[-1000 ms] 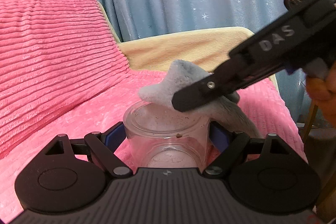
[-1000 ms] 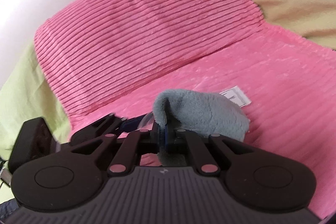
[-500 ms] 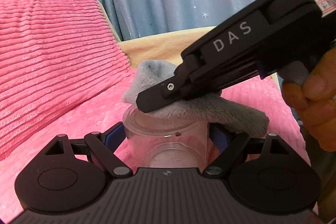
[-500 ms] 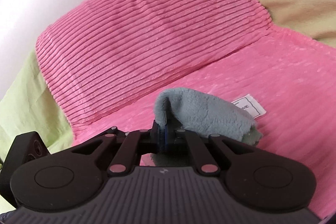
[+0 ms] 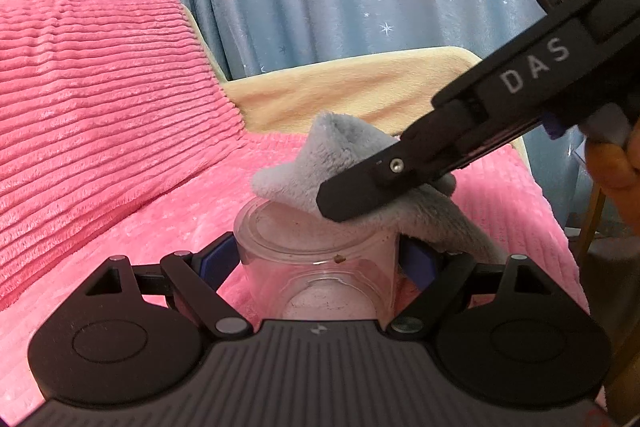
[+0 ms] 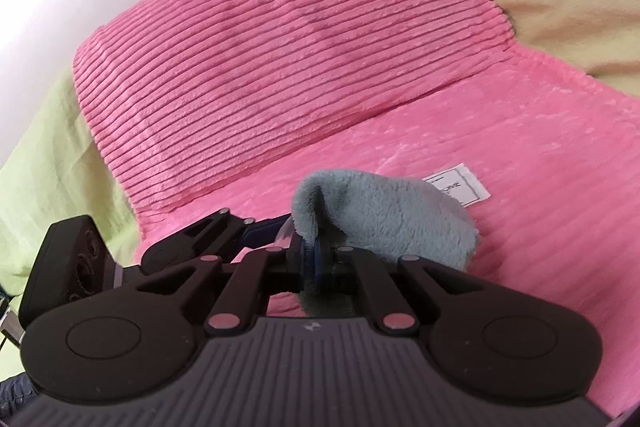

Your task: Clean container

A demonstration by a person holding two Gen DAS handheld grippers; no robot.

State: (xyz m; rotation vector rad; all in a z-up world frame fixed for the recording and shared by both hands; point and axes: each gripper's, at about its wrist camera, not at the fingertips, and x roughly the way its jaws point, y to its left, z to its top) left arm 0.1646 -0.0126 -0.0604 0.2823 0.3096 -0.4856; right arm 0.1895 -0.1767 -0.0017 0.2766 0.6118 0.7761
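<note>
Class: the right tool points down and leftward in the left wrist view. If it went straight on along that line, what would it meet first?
Probably the clear container held in the left tool. The right tool, shut on the grey cloth, points at its open rim, so the cloth would press there first. Depth is unclear.

The grey cloth [image 5: 352, 163] and the right gripper [image 5: 340, 199] cover the right side of the container [image 5: 316, 263] mouth. Its left part stays open from above. The pink cushion [image 5: 100, 99] rises well left.

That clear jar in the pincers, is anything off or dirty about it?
Yes. The clear container, clamped by the left gripper, has a small brown crumb on its near wall and faint specks. The grey cloth in the right gripper rests on the rim.
</note>
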